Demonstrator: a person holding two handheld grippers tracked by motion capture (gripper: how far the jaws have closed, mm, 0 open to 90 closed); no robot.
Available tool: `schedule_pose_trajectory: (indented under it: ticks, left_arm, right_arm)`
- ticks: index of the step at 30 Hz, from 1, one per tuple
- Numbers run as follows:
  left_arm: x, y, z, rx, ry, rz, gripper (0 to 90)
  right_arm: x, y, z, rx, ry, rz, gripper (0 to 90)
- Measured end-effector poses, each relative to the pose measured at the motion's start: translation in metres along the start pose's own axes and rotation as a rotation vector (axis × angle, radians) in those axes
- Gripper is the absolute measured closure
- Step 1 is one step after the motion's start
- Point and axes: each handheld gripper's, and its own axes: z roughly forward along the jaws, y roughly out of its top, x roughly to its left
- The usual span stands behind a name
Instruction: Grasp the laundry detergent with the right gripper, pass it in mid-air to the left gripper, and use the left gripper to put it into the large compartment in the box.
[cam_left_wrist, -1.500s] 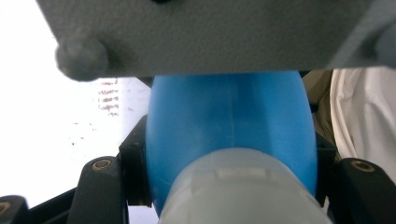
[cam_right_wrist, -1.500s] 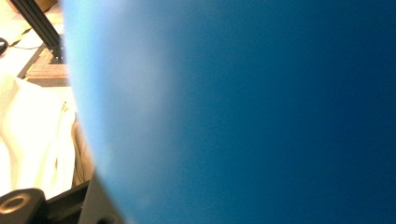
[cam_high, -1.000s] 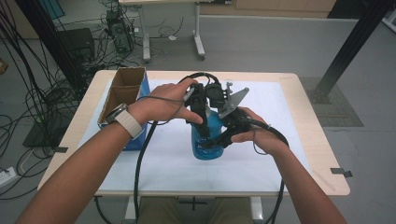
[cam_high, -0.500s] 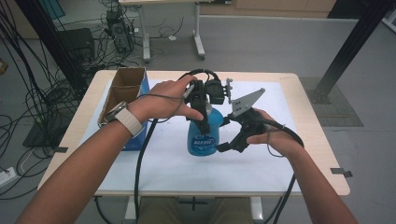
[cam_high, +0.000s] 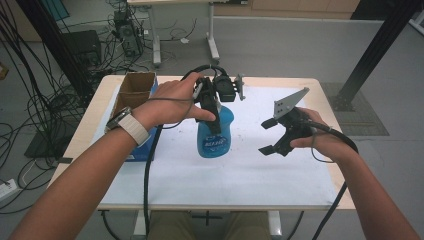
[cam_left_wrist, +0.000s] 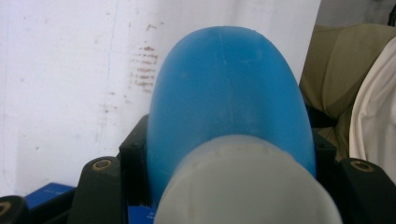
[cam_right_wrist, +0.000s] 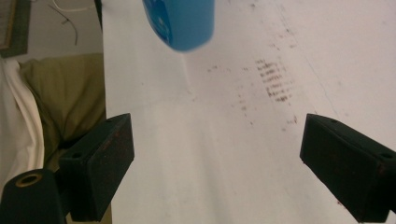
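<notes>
— Gripping the blue bottle (cam_high: 215, 134) near its top, the left hand-held gripper (cam_high: 214, 107) had its jaws clamped either side of the blue body; was that right?

— Yes. The left gripper view had the bottle (cam_left_wrist: 229, 93) squeezed between both black jaws, with a pale cap in front.

— Where was the bottle?

— Around the middle of the white-covered desk (cam_high: 280, 175); it seemed to be lifted, though I could not tell for sure.

— And the right hand-held gripper (cam_high: 269, 136)?

— Right of the bottle, apart from it. Its jaws had just been opening, stood wide and held nothing. A cardboard box (cam_high: 132, 92) sat at the far left.
</notes>
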Motion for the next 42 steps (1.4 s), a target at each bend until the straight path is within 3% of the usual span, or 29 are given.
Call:
schedule_pose_trajectory:
  ticks: [11, 26, 33, 42]
  left_arm:
    - [0.003, -0.006, -0.024, 0.006, 0.076, -0.146, 38.1]
    - [0.004, 0.0, -0.048, 0.029, 0.107, -0.233, 38.1]
    - [0.013, -0.003, -0.06, 0.018, 0.117, -0.345, 38.0]
    - [0.021, -0.013, -0.077, 0.021, 0.16, -0.433, 38.1]
  right_arm:
    - [-0.007, -0.004, -0.019, 0.063, -0.054, 0.024, 9.9]
    - [-0.009, -0.01, -0.03, 0.068, -0.077, 0.047, 10.1]
    - [-0.012, -0.013, -0.034, 0.076, -0.093, 0.057, 10.3]
    - [-0.017, -0.015, -0.035, 0.083, -0.098, 0.066, 10.4]
